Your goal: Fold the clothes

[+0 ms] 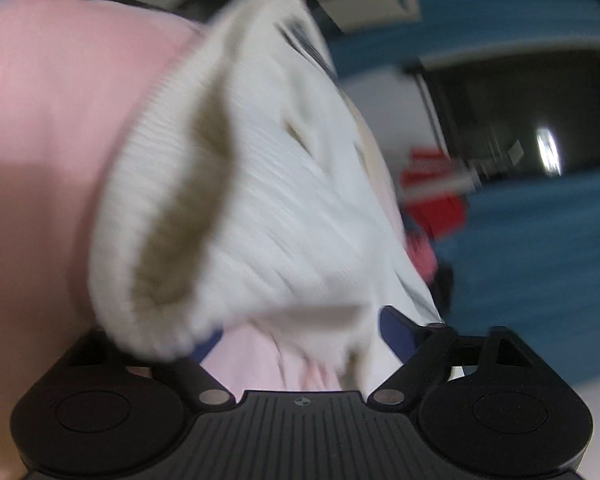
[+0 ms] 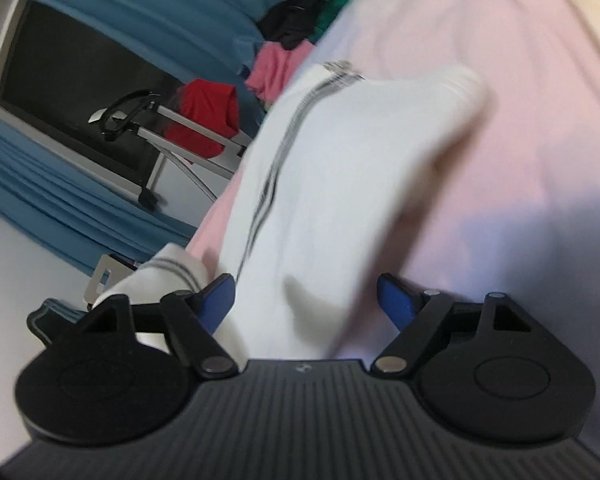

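Left gripper [image 1: 300, 330]: jaws apart, white ribbed cuff [image 1: 204, 216] draped over them, not pinched
Right gripper [image 2: 306, 300]: jaws apart, white garment [image 2: 340, 184] between them, loose
Garment: white, dark stripes, blurred
Place: lying on the pink sheet [image 2: 520, 120]
Behind: red cloth [image 2: 208, 116], blue curtain [image 2: 160, 4]

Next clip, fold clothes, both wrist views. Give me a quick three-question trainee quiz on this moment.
1. True or false: the white sock lies on a green sheet.
2. What colour are the right gripper finger pads?
3. In the left wrist view, the white ribbed garment shows: A) an open cuff, B) a zip, C) buttons.

Key: 1 false, the pink sheet. 2 blue. 3 A.
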`<state>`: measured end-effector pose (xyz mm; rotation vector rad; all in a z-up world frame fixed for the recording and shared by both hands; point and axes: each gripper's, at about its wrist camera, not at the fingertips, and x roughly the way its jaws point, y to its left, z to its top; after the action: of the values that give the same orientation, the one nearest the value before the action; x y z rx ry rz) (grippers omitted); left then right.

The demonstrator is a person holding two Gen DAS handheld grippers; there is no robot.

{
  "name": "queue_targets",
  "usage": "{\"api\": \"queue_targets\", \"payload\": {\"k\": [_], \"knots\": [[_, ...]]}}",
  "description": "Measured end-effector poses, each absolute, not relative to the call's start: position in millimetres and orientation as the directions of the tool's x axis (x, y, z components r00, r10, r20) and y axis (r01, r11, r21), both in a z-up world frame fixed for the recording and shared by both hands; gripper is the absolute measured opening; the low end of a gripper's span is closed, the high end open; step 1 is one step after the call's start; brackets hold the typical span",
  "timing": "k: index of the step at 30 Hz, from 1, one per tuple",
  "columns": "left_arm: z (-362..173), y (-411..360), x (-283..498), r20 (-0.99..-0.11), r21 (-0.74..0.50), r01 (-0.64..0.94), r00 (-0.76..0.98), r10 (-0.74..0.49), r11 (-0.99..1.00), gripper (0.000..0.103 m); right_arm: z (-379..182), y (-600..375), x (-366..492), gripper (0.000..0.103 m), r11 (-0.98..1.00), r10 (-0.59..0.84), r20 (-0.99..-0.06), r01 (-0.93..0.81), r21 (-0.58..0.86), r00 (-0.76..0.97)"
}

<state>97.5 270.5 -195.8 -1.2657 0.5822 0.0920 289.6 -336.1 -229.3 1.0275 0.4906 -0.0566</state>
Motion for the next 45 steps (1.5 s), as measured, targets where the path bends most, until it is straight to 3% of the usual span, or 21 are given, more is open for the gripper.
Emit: {"api": "queue_targets", "payload": {"k": [2,4,5,6,7,10,14,18,22,25,29,31,36,40,42,45], "knots": [[-201.4,274.3,100.8,-0.454,-0.874,-0.389,0.867,-0.204,0.292,0.071,-232.0,-342.3,307.4,0.072,0.534,0.160,-0.406,0.267,0.802,0.900],[-202.1,274.6,102.9,-0.460,-0.869,-0.402,0.871,-0.172,0.290,0.065,-239.6,-348.6,319.2,0.053,0.525,0.137,-0.402,0.278,0.804,0.905],[-202.0,274.2,103.8,-0.466,-0.864,-0.410,0.871,-0.157,0.292,0.058,-245.1,-354.2,323.0,0.046,0.516,0.128,-0.399,0.282,0.809,0.908],[-202.4,274.4,105.2,-0.469,-0.861,-0.416,0.871,-0.143,0.291,0.054,-249.1,-359.6,323.5,0.031,0.508,0.127,-0.395,0.283,0.814,0.910],[-203.1,274.9,106.8,-0.471,-0.859,-0.421,0.872,-0.129,0.290,0.048,-253.1,-365.0,323.9,0.025,0.499,0.126,-0.391,0.283,0.819,0.911],[-203.9,275.2,104.6,-0.481,-0.854,-0.439,0.871,-0.104,0.279,0.037,-251.3,-371.1,324.2,0.018,0.498,0.108,-0.375,0.276,0.822,0.921],[-189.9,277.5,93.9,-0.488,-0.844,-0.450,0.870,-0.069,0.293,0.025,-229.5,-373.5,315.9,0.016,0.521,0.059,-0.341,0.262,0.812,0.938],[-166.3,296.3,73.7,-0.472,-0.843,-0.454,0.882,0.009,0.289,0.018,-209.6,-387.5,286.4,0.015,0.509,-0.014,-0.307,0.271,0.817,0.952],[-131.5,316.2,47.4,-0.423,-0.839,-0.418,0.904,0.065,0.348,0.017,-192.9,-416.6,240.5,0.015,0.493,-0.099,-0.312,0.319,0.810,0.945],[-110.1,328.0,37.6,-0.397,-0.833,-0.377,0.917,0.038,0.405,0.017,-178.3,-441.7,200.4,0.014,0.489,-0.131,-0.319,0.341,0.803,0.939],[-86.6,335.0,20.2,-0.404,-0.786,-0.354,0.915,0.014,0.507,0.017,-160.9,-462.2,156.0,0.014,0.494,-0.182,-0.325,0.372,0.786,0.928],[-86.4,339.3,9.5,-0.453,-0.755,-0.364,0.891,-0.032,0.545,0.017,-164.2,-469.5,138.6,0.015,0.492,-0.181,-0.359,0.401,0.773,0.915],[-121.9,350.9,-12.2,-0.637,-0.679,-0.488,0.764,-0.109,0.548,0.022,-200.1,-484.2,116.2,0.018,0.464,-0.092,-0.519,0.498,0.733,0.850],[-129.7,357.6,-14.5,-0.651,-0.698,-0.508,0.744,-0.151,0.505,0.027,-217.6,-484.9,111.9,0.026,0.431,-0.053,-0.608,0.567,0.702,0.792],[-121.8,353.4,-15.2,-0.667,-0.670,-0.512,0.734,-0.132,0.538,0.034,-218.9,-483.8,109.1,0.034,0.404,-0.044,-0.624,0.585,0.703,0.781],[-106.6,343.1,-17.4,-0.689,-0.605,-0.505,0.720,-0.087,0.615,0.054,-211.2,-478.2,102.6,0.039,0.417,-0.031,-0.614,0.568,0.709,0.789]]}}
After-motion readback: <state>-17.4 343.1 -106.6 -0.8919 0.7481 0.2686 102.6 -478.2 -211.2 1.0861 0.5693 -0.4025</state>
